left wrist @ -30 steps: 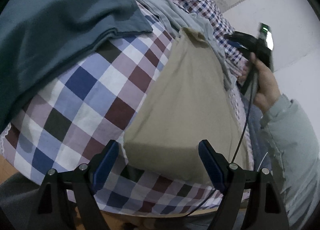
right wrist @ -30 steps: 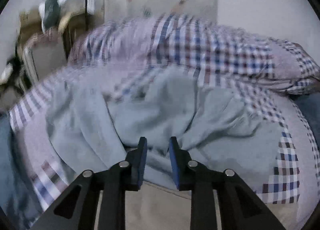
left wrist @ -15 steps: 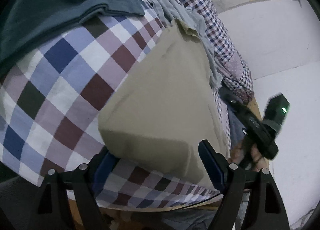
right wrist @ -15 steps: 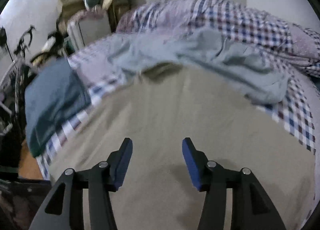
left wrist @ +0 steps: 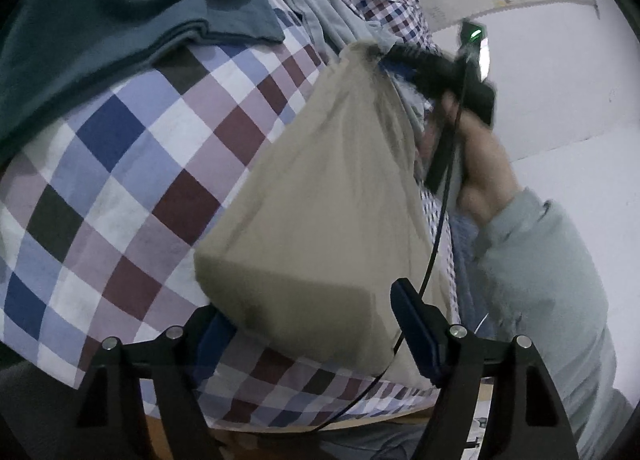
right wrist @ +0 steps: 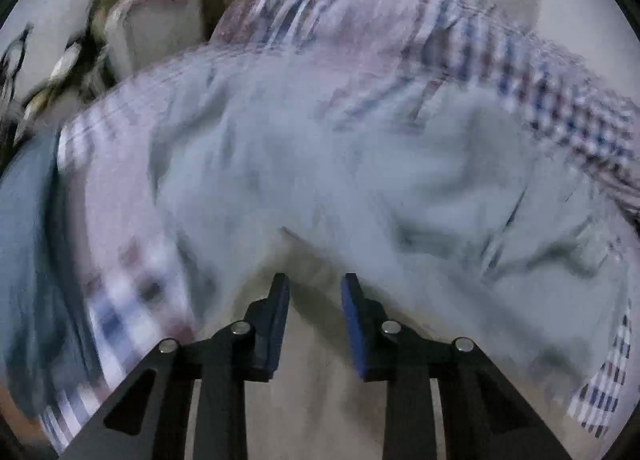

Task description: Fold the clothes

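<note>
Left gripper (left wrist: pixel 316 324) is spreading wide around the folded beige garment's (left wrist: pixel 320 200) near edge.
Right gripper (right wrist: pixel 314 296), partly parted, is hovering at its far corner on checked bedding (left wrist: pixel 132 164).

R tongs (right wrist: pixel 314 314) moved to far corner of beige cloth (left wrist: pixel 332 196), jaws narrowed, corner lifted, L tongs (left wrist: pixel 316 324) backed off.

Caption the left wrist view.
Open left gripper straddles folded beige garment on checked bedsheet.

No readable text

Neither view shows any legible words, labels, brands or numbers; the right wrist view is blurred.
</note>
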A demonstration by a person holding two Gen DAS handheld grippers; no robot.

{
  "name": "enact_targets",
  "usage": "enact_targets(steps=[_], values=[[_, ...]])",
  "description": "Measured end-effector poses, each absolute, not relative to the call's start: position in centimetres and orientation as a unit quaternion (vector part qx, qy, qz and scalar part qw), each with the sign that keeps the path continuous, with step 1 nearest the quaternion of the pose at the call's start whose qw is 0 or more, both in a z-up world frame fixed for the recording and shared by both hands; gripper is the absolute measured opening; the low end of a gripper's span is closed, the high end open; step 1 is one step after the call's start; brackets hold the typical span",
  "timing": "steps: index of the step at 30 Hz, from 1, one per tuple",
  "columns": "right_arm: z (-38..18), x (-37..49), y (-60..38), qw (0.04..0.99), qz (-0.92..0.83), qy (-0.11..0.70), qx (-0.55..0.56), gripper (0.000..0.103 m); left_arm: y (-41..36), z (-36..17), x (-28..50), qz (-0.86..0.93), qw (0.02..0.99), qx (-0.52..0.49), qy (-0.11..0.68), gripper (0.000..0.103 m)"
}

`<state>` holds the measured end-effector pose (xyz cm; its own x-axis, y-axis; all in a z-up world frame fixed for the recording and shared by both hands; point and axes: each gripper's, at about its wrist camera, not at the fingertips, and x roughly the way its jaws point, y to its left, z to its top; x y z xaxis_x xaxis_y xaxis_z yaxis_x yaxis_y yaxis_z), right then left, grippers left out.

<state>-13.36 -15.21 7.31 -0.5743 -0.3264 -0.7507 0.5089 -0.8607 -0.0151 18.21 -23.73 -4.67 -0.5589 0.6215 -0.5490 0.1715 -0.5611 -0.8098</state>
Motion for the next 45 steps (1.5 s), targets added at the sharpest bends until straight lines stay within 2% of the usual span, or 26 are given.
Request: enact_targets(steps=[1,2,3,8,10,13,15,16,24,29,33,34,35,36,37,39,40,41,45], values=[[8.8,-13.1,-14.8,0.238,-0.891,0.089,0.377,0.032,-23.8,-4.7,18.2,0.762,0.149,-0.445,-0.446,0.079],[9.8,-12.5,-14.4,0.240,-0.897,0.071,0.364,0.042,-23.9,-4.7,18.1,0.761,0.149,-0.444,-0.449,0.079],[10.5,-11.4,-13.8,0.244,-0.900,0.058,0.356,0.046,-24.1,-4.8,18.1,0.759,0.149,-0.443,-0.453,0.079],[11.9,-2.0,-10.1,0.292,-0.893,0.047,0.340,0.053,-24.5,-5.2,18.3,0.749,0.148,-0.435,-0.478,0.077],[11.7,3.2,-7.7,0.302,-0.893,0.057,0.328,0.056,-24.7,-5.4,18.4,0.745,0.146,-0.432,-0.487,0.073],[10.5,11.2,-5.1,0.308,-0.897,0.076,0.308,0.062,-25.4,-5.9,18.7,0.737,0.138,-0.423,-0.509,0.054],[9.2,15.4,-4.6,0.311,-0.896,0.100,0.300,0.070,-25.7,-5.9,18.9,0.733,0.135,-0.416,-0.521,0.030],[8.3,17.6,-4.7,0.312,-0.896,0.119,0.293,0.072,-26.0,-5.8,19.0,0.733,0.134,-0.410,-0.527,0.026],[2.8,22.4,-8.7,0.321,-0.883,0.248,0.235,0.072,-26.3,-3.5,19.7,0.735,0.178,-0.360,-0.546,0.022],[-0.4,24.0,-11.5,0.316,-0.868,0.327,0.198,0.072,-26.2,-2.9,19.1,0.733,0.184,-0.354,-0.550,0.022],[-2.2,23.5,-12.2,0.298,-0.863,0.359,0.193,0.069,-26.3,-2.8,18.6,0.728,0.183,-0.353,-0.558,0.022],[-2.4,23.3,-12.2,0.297,-0.863,0.361,0.192,0.056,-26.2,-2.8,18.3,0.729,0.181,-0.353,-0.558,0.022],[-2.4,23.1,-12.1,0.295,-0.864,0.360,0.194,0.036,-26.2,-2.8,18.7,0.731,0.176,-0.355,-0.556,0.022],[-2.3,22.8,-12.1,0.294,-0.864,0.358,0.199,0.031,-26.3,-2.9,19.0,0.732,0.171,-0.357,-0.554,0.024],[-2.1,22.6,-12.0,0.294,-0.865,0.353,0.202,0.028,-26.3,-2.9,19.4,0.734,0.166,-0.359,-0.552,0.028],[-1.2,22.6,-11.6,0.295,-0.872,0.336,0.200,0.018,-26.0,-3.1,19.9,0.735,0.159,-0.364,-0.549,0.062],[-0.7,22.5,-11.5,0.295,-0.875,0.329,0.199,0.016,-25.7,-3.3,19.8,0.734,0.160,-0.366,-0.549,0.068],[-0.2,22.5,-11.4,0.295,-0.878,0.321,0.197,0.016,-25.4,-3.3,19.8,0.733,0.164,-0.368,-0.548,0.071],[1.2,22.2,-11.0,0.296,-0.884,0.304,0.195,0.015,-24.1,-3.1,19.0,0.738,0.176,-0.372,-0.534,0.072]])
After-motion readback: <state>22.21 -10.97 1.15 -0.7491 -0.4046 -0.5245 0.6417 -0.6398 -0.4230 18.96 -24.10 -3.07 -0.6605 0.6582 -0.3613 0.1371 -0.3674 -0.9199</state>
